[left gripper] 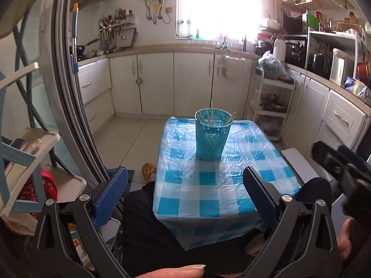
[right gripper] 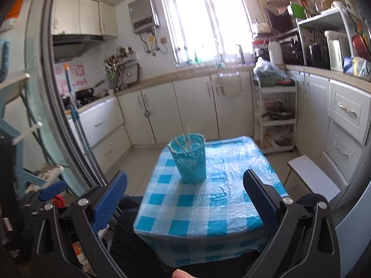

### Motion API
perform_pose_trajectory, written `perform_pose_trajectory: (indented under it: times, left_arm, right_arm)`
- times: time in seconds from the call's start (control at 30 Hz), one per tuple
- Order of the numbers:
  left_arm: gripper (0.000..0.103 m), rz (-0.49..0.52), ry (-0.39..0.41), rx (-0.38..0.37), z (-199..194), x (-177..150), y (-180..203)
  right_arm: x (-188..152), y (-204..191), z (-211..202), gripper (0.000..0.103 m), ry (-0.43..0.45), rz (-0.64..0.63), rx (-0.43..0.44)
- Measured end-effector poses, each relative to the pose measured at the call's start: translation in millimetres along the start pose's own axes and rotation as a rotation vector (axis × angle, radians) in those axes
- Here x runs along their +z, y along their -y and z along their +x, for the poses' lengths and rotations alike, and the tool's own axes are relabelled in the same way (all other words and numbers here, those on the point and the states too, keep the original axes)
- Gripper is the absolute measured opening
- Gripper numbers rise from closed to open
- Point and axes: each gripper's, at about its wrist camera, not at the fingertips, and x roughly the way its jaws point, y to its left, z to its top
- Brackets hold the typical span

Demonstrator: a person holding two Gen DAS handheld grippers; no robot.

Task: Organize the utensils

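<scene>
A blue cup (left gripper: 210,134) stands upright in the middle of the left camera's picture, on a small surface (left gripper: 208,185) with a blue and white checked plastic cover. Thin pale sticks (left gripper: 211,113) poke up out of the cup and lean on its rim. The left claw (left gripper: 185,192) is at the bottom of that picture, spread wide with nothing in it, near the front edge of the surface and well apart from the cup. In the right camera's picture the same cup (right gripper: 189,158) sits a little left of the middle, and the right claw (right gripper: 185,197) is spread wide too, holding nothing. A white cart (left gripper: 270,106) with shelves stands to the right of the surface, by the cream cupboards (left gripper: 162,81). A bright window (left gripper: 218,4) fills the top middle.
</scene>
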Motion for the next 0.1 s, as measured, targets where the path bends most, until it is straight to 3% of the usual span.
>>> perform_pose_trajectory:
  times: [0.1]
  left_arm:
    - [0.095, -0.005, -0.031, 0.01, 24, 2, 1]
  right_arm:
    - [-3, 17, 54, 0.096, -0.062, -0.006, -0.051]
